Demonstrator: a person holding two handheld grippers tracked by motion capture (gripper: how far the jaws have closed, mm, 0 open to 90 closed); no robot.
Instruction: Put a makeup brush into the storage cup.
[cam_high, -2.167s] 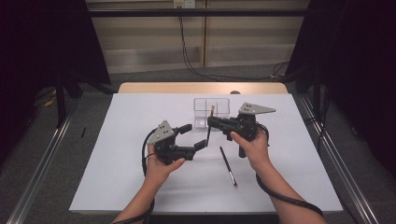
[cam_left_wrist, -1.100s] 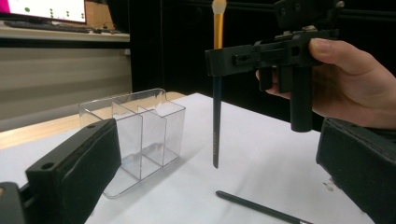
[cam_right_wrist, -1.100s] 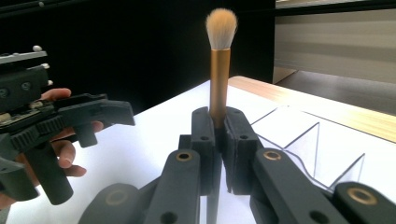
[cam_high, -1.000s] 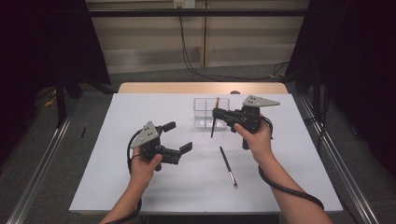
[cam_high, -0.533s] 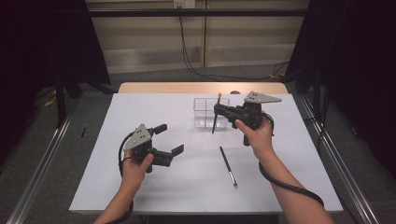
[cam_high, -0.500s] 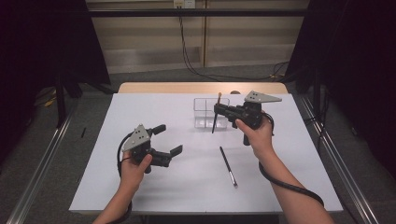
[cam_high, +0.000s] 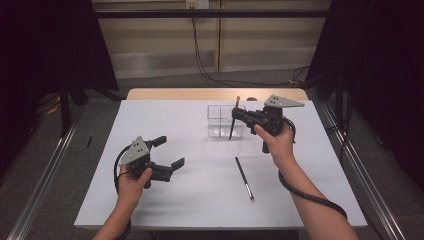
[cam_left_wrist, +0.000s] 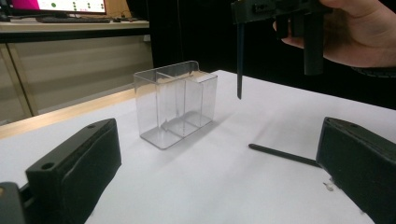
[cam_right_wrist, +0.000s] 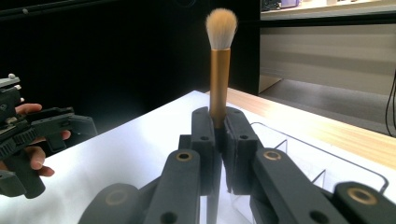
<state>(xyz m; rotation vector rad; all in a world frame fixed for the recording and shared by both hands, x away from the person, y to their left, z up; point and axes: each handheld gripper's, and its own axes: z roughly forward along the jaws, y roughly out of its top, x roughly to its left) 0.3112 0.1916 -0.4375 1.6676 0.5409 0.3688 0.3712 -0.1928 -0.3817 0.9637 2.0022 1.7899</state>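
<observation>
1. High view: the white table (cam_high: 150, 120) carries a clear box (cam_high: 223, 121) toward its far side and a thin brush (cam_high: 244, 178) lying flat nearer the person, well apart from the box.
2. Right gripper (cam_high: 236, 116): held above the table just beside the box, on the person's side of it. Its jaws are clamped on a makeup brush (cam_high: 233, 119), which stands nearly upright, bristles up. The handle's lower end hangs clear of the table.
3. Right gripper view: adds the detail missing from above. The makeup brush (cam_right_wrist: 219, 70) has a gold ferrule and pale, fluffy bristles, and the jaws press on it from both sides. The box (cam_right_wrist: 322, 163) lies beyond and below the jaws.
4. Left gripper (cam_high: 170, 152): held low over the table's near left area, jaws spread wide with nothing between them.
5. Left gripper view: shows the box (cam_left_wrist: 175, 102) has an inner divider forming two compartments, both empty as far as can be seen. The dark handle tip of the makeup brush (cam_left_wrist: 239, 60) hangs beside the box, not inside it. The thin brush (cam_left_wrist: 282, 155) lies flat between box and near jaw.
</observation>
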